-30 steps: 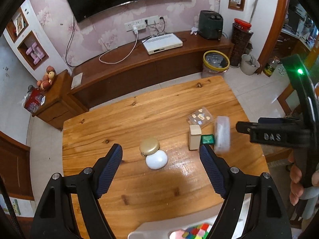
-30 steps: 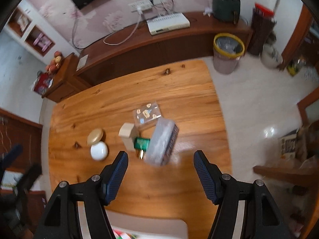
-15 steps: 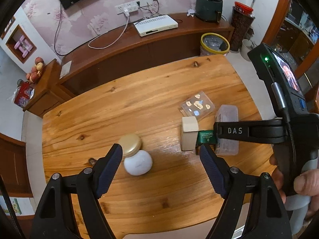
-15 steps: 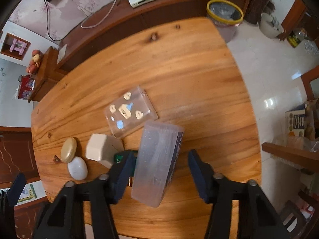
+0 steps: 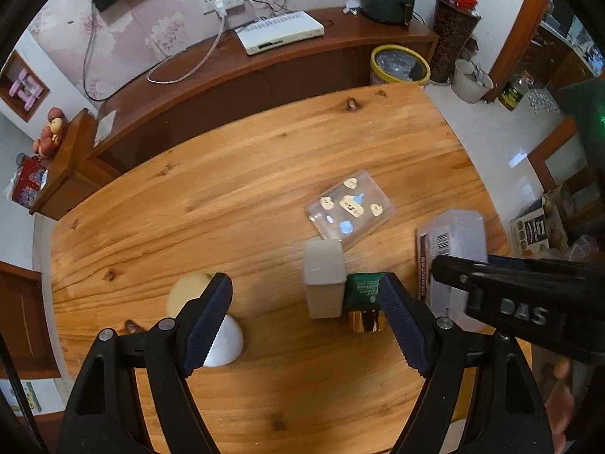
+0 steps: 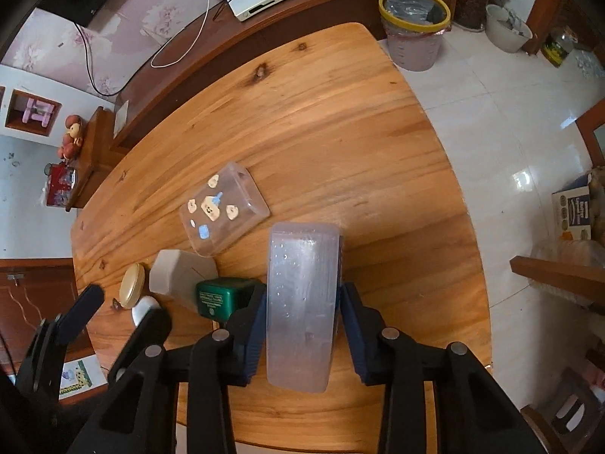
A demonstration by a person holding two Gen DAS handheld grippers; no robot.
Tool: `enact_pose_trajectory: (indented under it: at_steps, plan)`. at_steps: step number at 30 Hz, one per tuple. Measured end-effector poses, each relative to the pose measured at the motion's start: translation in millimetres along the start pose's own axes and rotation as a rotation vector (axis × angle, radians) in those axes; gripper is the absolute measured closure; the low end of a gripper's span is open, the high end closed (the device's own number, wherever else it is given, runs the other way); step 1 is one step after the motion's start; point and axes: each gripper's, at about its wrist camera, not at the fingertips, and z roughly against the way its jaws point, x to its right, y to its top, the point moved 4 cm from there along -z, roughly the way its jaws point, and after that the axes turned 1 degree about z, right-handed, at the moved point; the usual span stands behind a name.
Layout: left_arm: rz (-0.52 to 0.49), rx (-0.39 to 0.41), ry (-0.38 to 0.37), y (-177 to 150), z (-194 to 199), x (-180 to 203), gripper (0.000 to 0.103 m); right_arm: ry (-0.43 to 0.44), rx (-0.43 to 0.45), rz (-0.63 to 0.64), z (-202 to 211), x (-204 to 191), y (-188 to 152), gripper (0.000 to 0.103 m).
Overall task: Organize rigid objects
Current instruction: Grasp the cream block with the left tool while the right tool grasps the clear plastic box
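Note:
A long translucent plastic box (image 6: 302, 302) lies on the wooden table (image 6: 321, 132); it also shows in the left wrist view (image 5: 452, 249). My right gripper (image 6: 302, 336) straddles it, both pads against its sides. Left of it stand a green box (image 6: 221, 297) and a beige block (image 6: 177, 276). A clear case with stickers (image 6: 223, 212) lies behind them. My left gripper (image 5: 306, 325) is open above the table, with the beige block (image 5: 324, 278) and green box (image 5: 363, 291) between its fingers. A gold lid (image 5: 185, 293) and white lid (image 5: 223, 344) lie by its left finger.
A yellow-rimmed bin (image 6: 414, 28) stands on the floor past the table's far right corner. A low wooden cabinet (image 5: 264, 64) with a white set-top box (image 5: 280, 32) runs along the wall. Stools and boxes stand to the right (image 6: 574, 212).
My right gripper has come down over the translucent box and closed from wide open onto its sides. My left gripper has moved right and lower toward the beige block and green box.

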Motion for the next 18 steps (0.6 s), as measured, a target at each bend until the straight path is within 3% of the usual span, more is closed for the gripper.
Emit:
enact_pose_trajectory:
  at_steps: [6, 11, 18]
  plan:
    - [0.026, -0.032, -0.057, 0.7, -15.4, 3.7, 0.021, 0.01, 0.007, -0.032, 1.9, 11.5, 3.0, 0.065]
    - [0.033, -0.028, -0.058, 3.0, -18.4, 0.8, 0.026, 0.03, 0.006, -0.061, 2.6, 17.4, 5.7, 0.065]
    - [0.083, -0.063, -0.113, 4.6, -29.7, -3.7, 0.059, 0.042, 0.003, -0.066, 1.6, 16.5, 5.3, 0.066]
